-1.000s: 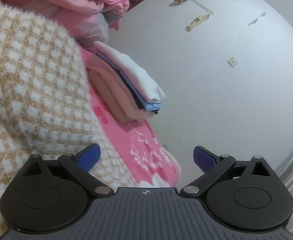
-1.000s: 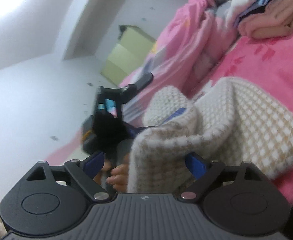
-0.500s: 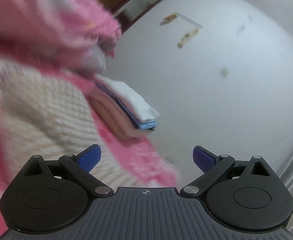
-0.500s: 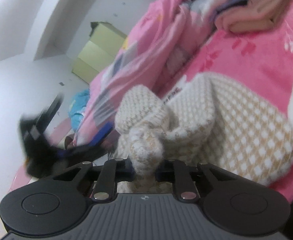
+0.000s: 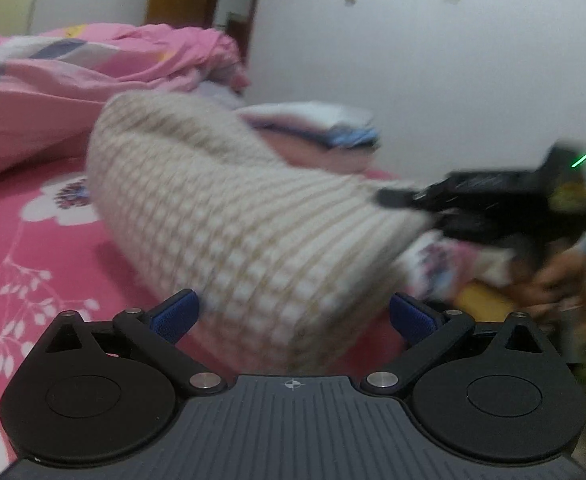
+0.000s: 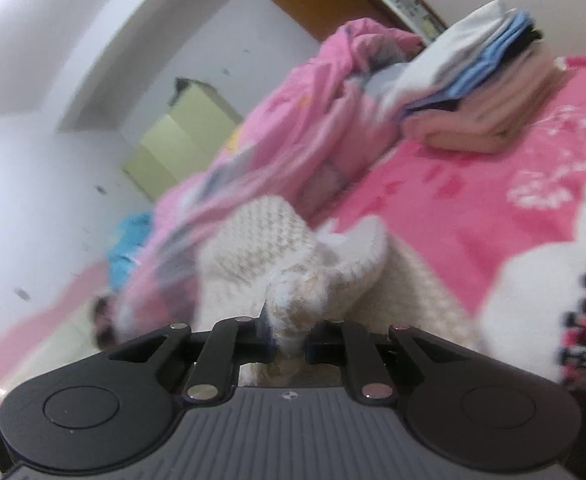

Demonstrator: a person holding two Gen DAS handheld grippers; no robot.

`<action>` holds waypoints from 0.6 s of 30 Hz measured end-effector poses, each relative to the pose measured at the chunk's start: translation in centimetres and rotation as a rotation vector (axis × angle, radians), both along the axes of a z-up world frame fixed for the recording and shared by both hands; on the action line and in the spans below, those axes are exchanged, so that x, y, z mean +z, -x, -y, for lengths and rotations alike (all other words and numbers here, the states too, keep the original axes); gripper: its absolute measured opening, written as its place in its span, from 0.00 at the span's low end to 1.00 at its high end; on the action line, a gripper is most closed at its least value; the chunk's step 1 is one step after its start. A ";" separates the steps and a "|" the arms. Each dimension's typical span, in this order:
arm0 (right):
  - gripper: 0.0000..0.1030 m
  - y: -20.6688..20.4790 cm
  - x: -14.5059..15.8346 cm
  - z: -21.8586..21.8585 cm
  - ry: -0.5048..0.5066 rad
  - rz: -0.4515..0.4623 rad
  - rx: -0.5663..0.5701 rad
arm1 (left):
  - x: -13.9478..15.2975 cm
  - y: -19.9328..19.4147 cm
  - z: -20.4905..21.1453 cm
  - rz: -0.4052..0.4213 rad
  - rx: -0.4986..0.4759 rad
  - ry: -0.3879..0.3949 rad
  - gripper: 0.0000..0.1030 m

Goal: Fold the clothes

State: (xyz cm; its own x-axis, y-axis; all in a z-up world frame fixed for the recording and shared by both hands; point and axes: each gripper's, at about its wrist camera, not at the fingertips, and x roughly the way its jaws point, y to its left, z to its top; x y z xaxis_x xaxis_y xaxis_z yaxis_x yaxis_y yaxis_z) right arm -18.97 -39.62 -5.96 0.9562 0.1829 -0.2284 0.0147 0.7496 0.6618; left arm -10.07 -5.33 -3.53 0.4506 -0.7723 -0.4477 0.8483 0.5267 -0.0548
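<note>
Left wrist view: the left tongs (image 5: 293, 314) stand wide apart with nothing pinched. One blue fingertip (image 5: 175, 314) is just beside the checked fuzzy sweater (image 5: 229, 208), which lies bunched on the pink flowery bed (image 5: 33, 264). At the sweater's far end, the right tongs (image 5: 397, 198) look blurry. A stack of folded clothes (image 5: 317, 128) sits behind, near the bed's far edge. A pink quilt (image 5: 73, 76) is heaped on the far side.

Right wrist view: the right tongs (image 6: 289, 338) are closing on a bunch of the sweater (image 6: 297, 292), pinched between them. The folded stack (image 6: 481, 88) rests farther along the bed (image 6: 473, 200), beside the quilt (image 6: 293, 128).
</note>
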 end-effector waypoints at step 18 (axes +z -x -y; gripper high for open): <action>0.19 0.2 -3.5 2.5 -0.043 -0.156 -0.014 | -3.3 4.4 2.9 0.555 0.013 -0.296 0.77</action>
State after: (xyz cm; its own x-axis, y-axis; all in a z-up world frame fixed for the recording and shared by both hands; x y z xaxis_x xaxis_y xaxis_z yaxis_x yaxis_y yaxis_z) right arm -19.19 -42.16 -9.50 0.9122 0.1830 -0.3666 0.1297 0.7198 0.6820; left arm -14.45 -8.18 -6.79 0.6859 -0.6442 -0.3386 0.7018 0.4624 0.5419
